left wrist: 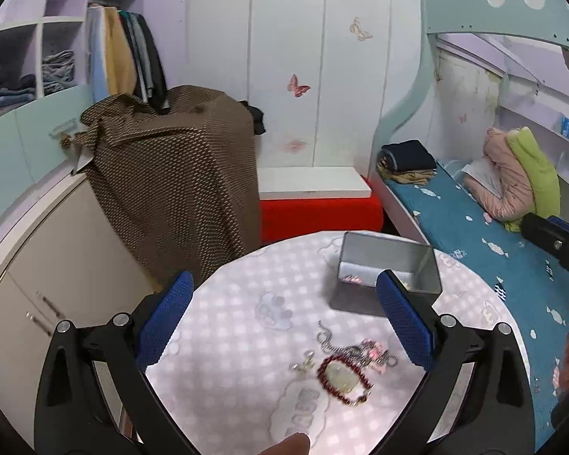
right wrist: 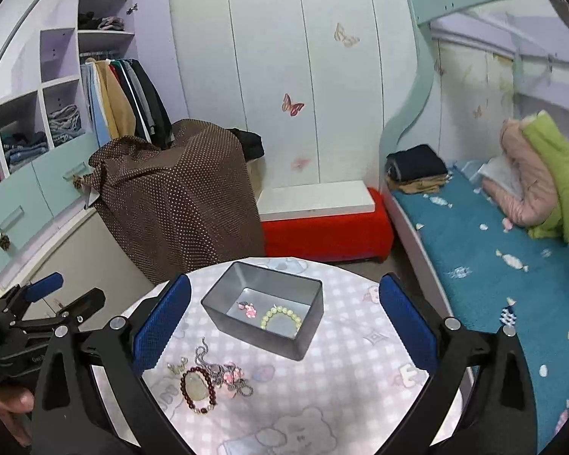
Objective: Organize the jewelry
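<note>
On the round bench (right wrist: 322, 398), the left gripper (left wrist: 284, 322) hangs with its fingers released, holding nothing. Below it lies a dark red bead bracelet (right wrist: 198, 389), touching a heap of silver chains (right wrist: 223, 369). Further right stands the grey metal box (right wrist: 263, 313), containing a green bead bracelet (right wrist: 282, 316). The right gripper (right wrist: 284, 318) is also released and empty.

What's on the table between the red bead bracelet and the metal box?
In the right wrist view, a tangle of silver chain and pink charms lies between the red bead bracelet and the metal box, then bare tablecloth.
</note>
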Action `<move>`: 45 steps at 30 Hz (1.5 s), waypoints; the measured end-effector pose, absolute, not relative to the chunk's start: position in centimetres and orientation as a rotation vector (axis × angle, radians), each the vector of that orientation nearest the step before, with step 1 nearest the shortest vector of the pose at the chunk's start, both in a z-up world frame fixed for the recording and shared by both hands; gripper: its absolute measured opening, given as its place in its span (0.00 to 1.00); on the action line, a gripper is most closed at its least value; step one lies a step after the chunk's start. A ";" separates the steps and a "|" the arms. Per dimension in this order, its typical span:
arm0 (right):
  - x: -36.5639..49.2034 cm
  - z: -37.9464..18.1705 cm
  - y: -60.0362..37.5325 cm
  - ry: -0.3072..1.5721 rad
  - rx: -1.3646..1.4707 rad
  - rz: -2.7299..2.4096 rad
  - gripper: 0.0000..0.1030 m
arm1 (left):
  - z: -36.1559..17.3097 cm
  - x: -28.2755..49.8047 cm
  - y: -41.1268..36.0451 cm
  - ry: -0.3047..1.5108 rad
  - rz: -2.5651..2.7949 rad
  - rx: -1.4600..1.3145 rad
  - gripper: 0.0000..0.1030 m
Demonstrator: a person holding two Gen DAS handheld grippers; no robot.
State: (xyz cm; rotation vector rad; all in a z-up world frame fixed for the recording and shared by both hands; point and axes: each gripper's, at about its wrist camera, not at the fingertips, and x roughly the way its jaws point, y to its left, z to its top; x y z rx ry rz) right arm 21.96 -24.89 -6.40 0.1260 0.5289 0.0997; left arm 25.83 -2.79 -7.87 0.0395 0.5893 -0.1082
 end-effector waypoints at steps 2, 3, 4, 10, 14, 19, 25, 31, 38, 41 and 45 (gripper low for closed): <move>21.3 -6.5 -24.4 0.524 0.104 0.091 0.93 | -8.1 25.3 -1.9 0.592 -0.094 0.028 0.94; 20.8 -6.7 -24.2 0.527 0.094 0.086 0.93 | -8.3 24.9 -1.5 0.595 -0.088 0.021 0.94; 20.5 -6.8 -24.0 0.529 0.089 0.084 0.93 | -8.5 24.5 -1.0 0.598 -0.080 0.014 0.94; 18.7 -7.8 -23.0 0.541 0.069 0.078 0.93 | -10.0 23.1 0.6 0.617 -0.044 0.014 0.94; 18.0 -8.7 -22.7 0.557 0.066 0.080 0.93 | -11.2 22.5 1.1 0.636 -0.042 0.014 0.94; 17.8 -9.5 -22.5 0.582 0.065 0.084 0.93 | -12.7 21.9 1.0 0.659 -0.050 0.033 0.94; 17.8 -10.4 -22.2 0.609 0.061 0.097 0.93 | -14.5 22.0 0.2 0.688 -0.063 0.064 0.94; 18.1 -11.4 -22.1 0.641 0.064 0.109 0.93 | -16.9 23.8 -0.8 0.733 -0.061 0.097 0.94; 19.0 -13.2 -22.2 0.704 0.072 0.129 0.93 | -20.8 27.0 -1.4 0.814 -0.067 0.128 0.94; 19.3 -13.9 -22.1 0.731 0.075 0.136 0.93 | -22.3 28.1 -1.8 0.843 -0.075 0.141 0.94; 19.7 -14.8 -22.2 0.760 0.079 0.142 0.93 | -23.8 29.2 -2.2 0.872 -0.086 0.148 0.94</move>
